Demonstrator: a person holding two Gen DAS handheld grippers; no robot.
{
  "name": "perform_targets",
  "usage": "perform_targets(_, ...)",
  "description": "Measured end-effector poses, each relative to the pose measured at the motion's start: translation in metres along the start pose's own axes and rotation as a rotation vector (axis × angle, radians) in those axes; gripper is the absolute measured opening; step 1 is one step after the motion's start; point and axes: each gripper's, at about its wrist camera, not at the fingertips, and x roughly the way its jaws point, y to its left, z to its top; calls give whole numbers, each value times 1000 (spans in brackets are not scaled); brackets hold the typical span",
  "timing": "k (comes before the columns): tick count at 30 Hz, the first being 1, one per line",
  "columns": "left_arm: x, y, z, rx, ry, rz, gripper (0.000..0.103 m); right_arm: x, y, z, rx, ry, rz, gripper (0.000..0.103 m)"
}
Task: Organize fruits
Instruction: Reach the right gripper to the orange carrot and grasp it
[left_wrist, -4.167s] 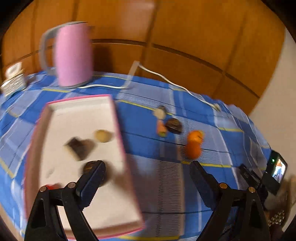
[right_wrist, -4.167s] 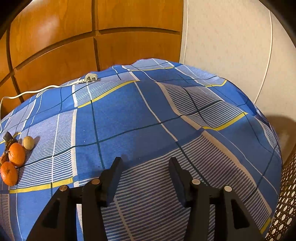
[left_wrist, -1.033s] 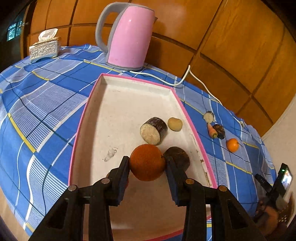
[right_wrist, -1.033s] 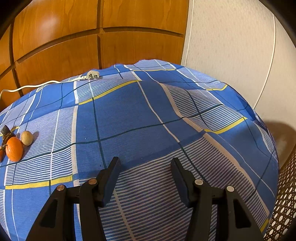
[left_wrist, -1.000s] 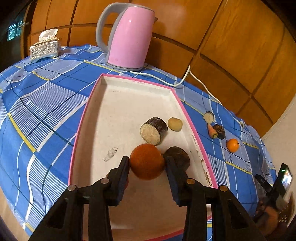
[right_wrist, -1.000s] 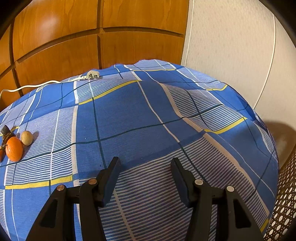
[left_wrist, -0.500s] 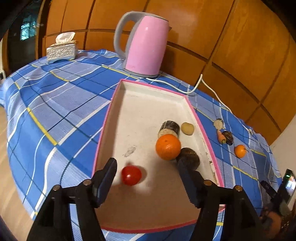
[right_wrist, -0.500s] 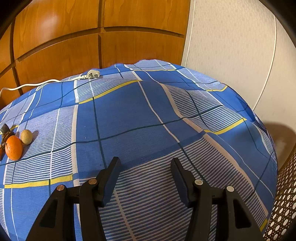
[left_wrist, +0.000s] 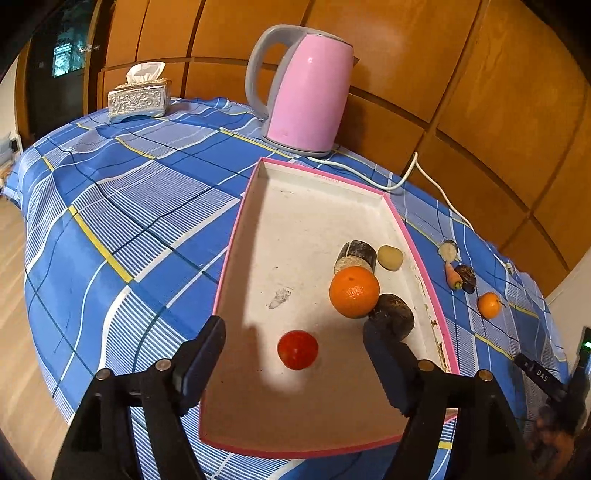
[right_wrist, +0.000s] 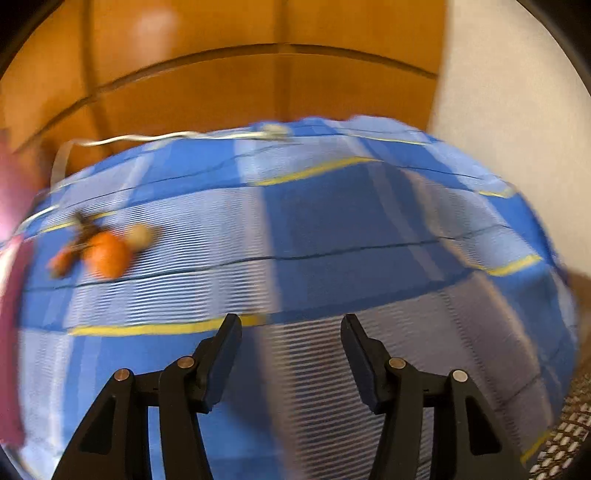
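Jaws on both my grippers, left (left_wrist: 293, 347) and right (right_wrist: 291, 338), gape empty; with one orange (left_wrist: 354, 292) in the tray (left_wrist: 236, 236), I should centre over the counter orange (right_wrist: 107, 253) at ten o'clock before closing gently.

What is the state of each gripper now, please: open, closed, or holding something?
Left gripper: open, holding nothing, above the tray with the tomato between its fingers.
Right gripper: open, holding nothing, over the tablecloth.
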Motion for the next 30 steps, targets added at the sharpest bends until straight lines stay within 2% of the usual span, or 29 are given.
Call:
perform_targets(6,-4,-1,-1,10,-25,6,78,-11,69,-3,-165,69,322,44)
perform_targets(10,-6,-1,0,8,-29,4,79,-5,108,6,-214,119,459,43)
perform_targets(12,-6,-2,-1,10,-28,7,80,1,127,15,-212,143,501,43)
perform_targets(15,-8,-2,-3,11,-33,7,80,15,149,29,-206,160,520,43)
perform_targets(18,-11,-2,-4,17,-44,15,85,29,168,38,-187,168,493,43)
perform_targets(20,-11,-1,-5,11,-43,19,85,42,174,43,-155,191,479,43)
perform_targets(23,-10,0,-5,6,-45,29,85,51,177,45,-131,178,437,43)
perform_targets(24,-10,1,-6,1,-45,33,86,55,177,46,-126,180,433,40)
perform_targets(25,-10,2,-6,-6,-45,42,87,56,178,46,-132,167,423,31)
perform_targets(28,-11,9,-7,-48,-52,69,91,58,177,47,-158,147,401,23)
perform_targets(30,-11,13,-8,-79,-48,82,92,56,177,47,-184,135,401,23)
